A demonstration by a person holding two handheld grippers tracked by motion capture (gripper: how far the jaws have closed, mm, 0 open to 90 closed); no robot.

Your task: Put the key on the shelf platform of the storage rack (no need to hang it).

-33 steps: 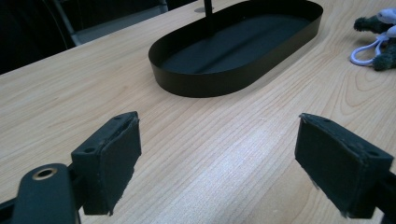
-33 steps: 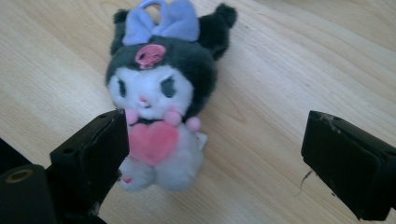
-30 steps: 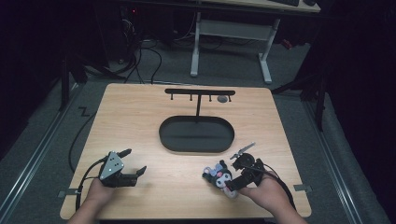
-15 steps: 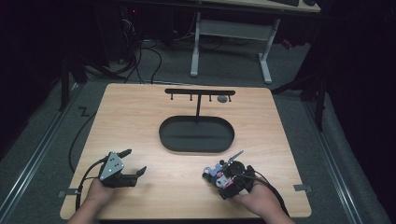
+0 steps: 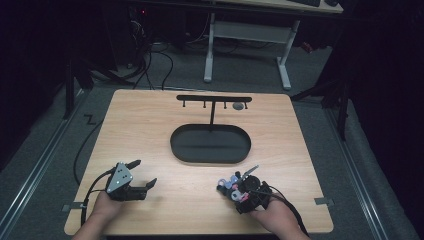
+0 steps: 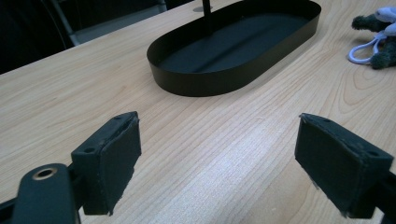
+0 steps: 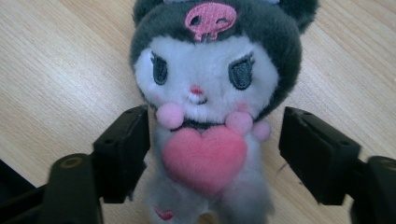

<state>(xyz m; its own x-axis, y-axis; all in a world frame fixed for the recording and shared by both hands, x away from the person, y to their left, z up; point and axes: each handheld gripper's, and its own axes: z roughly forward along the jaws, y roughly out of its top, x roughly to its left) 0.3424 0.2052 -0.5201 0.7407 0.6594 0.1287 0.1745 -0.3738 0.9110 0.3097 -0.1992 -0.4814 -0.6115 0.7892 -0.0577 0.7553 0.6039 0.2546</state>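
So the right gripper [image 7: 212,154] is sitting low over a little plush [image 7: 212,93] at the near right of the table [image 5: 150,135], and its jaws have just been closing in with the plush's body between them. In the right gripper view the left pad is brushing up against the plush's side, but the right pad is standing off with a strip of wood showing in the gap, so the jaws are apart around the plush and not squeezing it yet. The plush is lying face up on the wood: dark grey hood with a pink skull on it, white face, pink heart on the chest, small pink pom-poms by the neck. From the high view it's peeking out just ahead of the right gripper [image 5: 245,190], with a bit of its white loop showing, and it's lying near the black oval tray [image 5: 210,159] but apart from it.

The left gripper [image 5: 137,180] is resting at the near left of the table in the person's left hand [image 5: 107,210], well apart from the plush. Its jaws are standing wide apart with nothing but bare wood between them, clear as day in the left gripper view [image 6: 219,154].

The tray is sitting mid-table, with a thin T-shaped rack [image 5: 214,99] rising from its far side and a small round thing hanging off the rack's right end, too small to make out.
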